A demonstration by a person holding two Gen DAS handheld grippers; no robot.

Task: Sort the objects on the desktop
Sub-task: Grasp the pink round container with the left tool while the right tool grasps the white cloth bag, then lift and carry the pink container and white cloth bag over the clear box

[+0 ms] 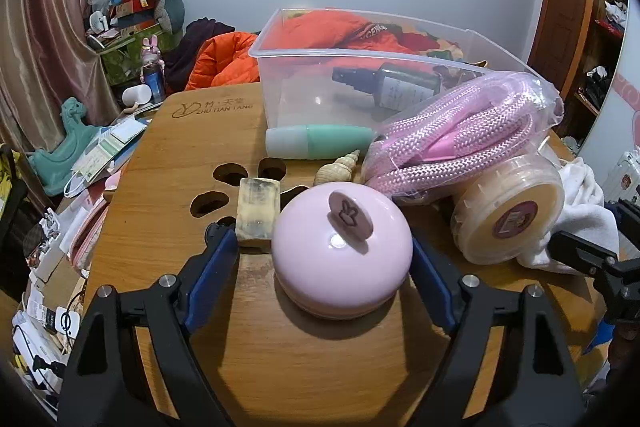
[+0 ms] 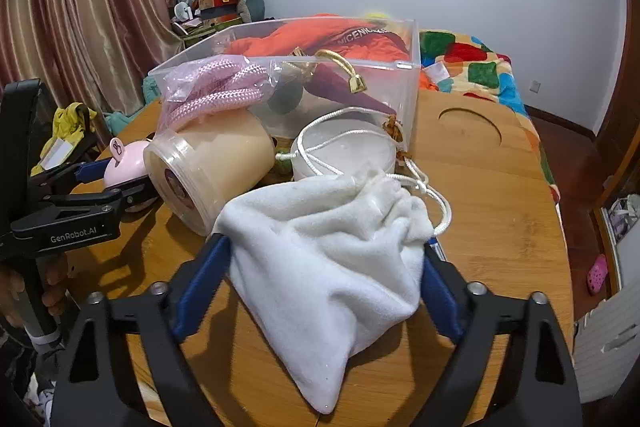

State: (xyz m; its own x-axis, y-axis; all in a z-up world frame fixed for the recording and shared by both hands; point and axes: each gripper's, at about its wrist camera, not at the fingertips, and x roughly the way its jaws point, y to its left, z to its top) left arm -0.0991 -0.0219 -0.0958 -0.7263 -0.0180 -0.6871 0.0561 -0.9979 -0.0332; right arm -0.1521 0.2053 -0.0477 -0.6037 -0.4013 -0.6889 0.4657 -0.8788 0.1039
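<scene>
A pink round box [image 1: 340, 259] with a rabbit knob sits on the wooden table [image 1: 168, 187] between the fingers of my left gripper [image 1: 318, 243]. The right pad is at its side and a gap shows at the left pad, so the gripper is open. My right gripper [image 2: 325, 247] has both blue pads against a white drawstring pouch [image 2: 332, 267] that lies on the table. Behind stand a clear plastic bin [image 1: 280, 39] with a dark spray bottle [image 1: 400, 87], a bagged pink rope [image 1: 460, 143] and a beige tub [image 1: 508, 211] on its side.
A soap bar [image 1: 256, 211], a seashell [image 1: 336, 169] and a mint bottle [image 1: 316, 141] lie left of the rope. A white round case [image 2: 348, 151] sits behind the pouch. Clutter crowds the floor to the left; a bed with bright bedding lies behind.
</scene>
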